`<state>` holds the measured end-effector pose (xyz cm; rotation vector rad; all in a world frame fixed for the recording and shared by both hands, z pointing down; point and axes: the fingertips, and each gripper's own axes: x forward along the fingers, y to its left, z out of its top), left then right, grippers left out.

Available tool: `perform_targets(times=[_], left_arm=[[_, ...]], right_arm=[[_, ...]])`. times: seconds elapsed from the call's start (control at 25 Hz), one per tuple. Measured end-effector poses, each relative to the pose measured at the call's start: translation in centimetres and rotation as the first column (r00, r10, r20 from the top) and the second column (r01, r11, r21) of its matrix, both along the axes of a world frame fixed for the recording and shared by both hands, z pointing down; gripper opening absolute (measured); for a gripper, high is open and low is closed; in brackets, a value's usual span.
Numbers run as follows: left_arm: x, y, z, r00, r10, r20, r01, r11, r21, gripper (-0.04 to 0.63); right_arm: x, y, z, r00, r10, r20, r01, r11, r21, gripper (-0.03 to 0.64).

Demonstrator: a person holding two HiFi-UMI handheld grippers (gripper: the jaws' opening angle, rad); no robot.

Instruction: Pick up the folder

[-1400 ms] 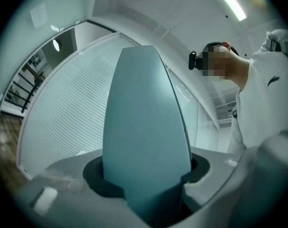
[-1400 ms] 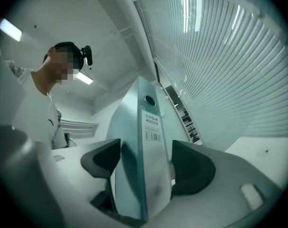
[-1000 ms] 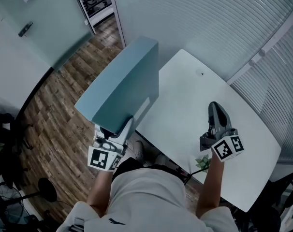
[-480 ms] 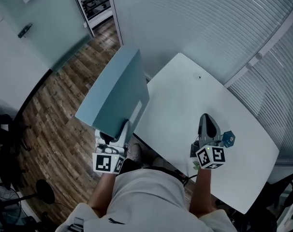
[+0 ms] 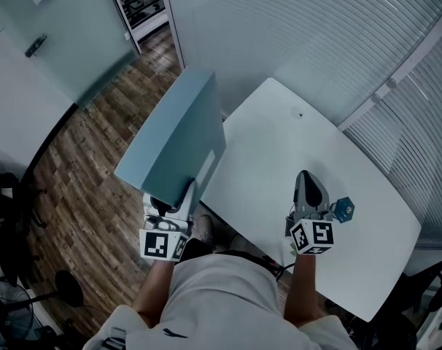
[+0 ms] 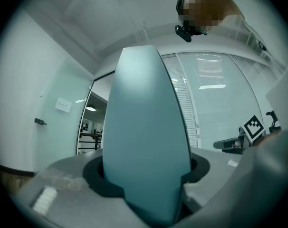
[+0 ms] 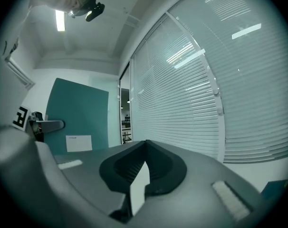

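Note:
The teal box folder (image 5: 179, 138) hangs upright in the air over the wooden floor, left of the white table (image 5: 272, 148). My left gripper (image 5: 176, 197) is shut on its lower edge. In the left gripper view the folder's spine (image 6: 146, 141) fills the space between the jaws of the left gripper (image 6: 146, 177). My right gripper (image 5: 307, 181) hovers over the table's near part, shut with nothing in it. In the right gripper view the jaws of the right gripper (image 7: 144, 161) meet, and the folder (image 7: 77, 120) with its white label stands at the left.
A small blue object (image 5: 343, 209) lies on the table just right of my right gripper. Slatted blinds (image 5: 316, 28) wall off the far side. A frosted glass door (image 5: 60, 35) and a shelf rack (image 5: 142, 2) stand beyond the wood floor (image 5: 82, 195).
The folder has swung a little left and turned more edge-on. My right gripper has sunk toward the table, drawn nearer to me and rolled, uncovering the blue object.

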<state>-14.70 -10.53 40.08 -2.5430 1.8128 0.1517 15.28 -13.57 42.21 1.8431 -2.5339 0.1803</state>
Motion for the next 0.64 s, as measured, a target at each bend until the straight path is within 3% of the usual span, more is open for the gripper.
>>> perform_targets(times=[0.36, 0.64], left_arm=[[-0.1, -0.5, 0.6, 1.000, -0.005, 0.008, 0.005, 1.000, -0.006, 0.302], [0.2, -0.1, 1.7, 1.000, -0.008, 0.018, 0.008, 1.000, -0.012, 0.302]], right_arm=[[-0.8, -0.2, 1.6, 0.996, -0.027, -0.085, 0.025, 0.999, -0.026, -0.011], [-0.4, 0.1, 3.0, 0.995, -0.031, -0.090, 0.028, 0.999, -0.034, -0.009]])
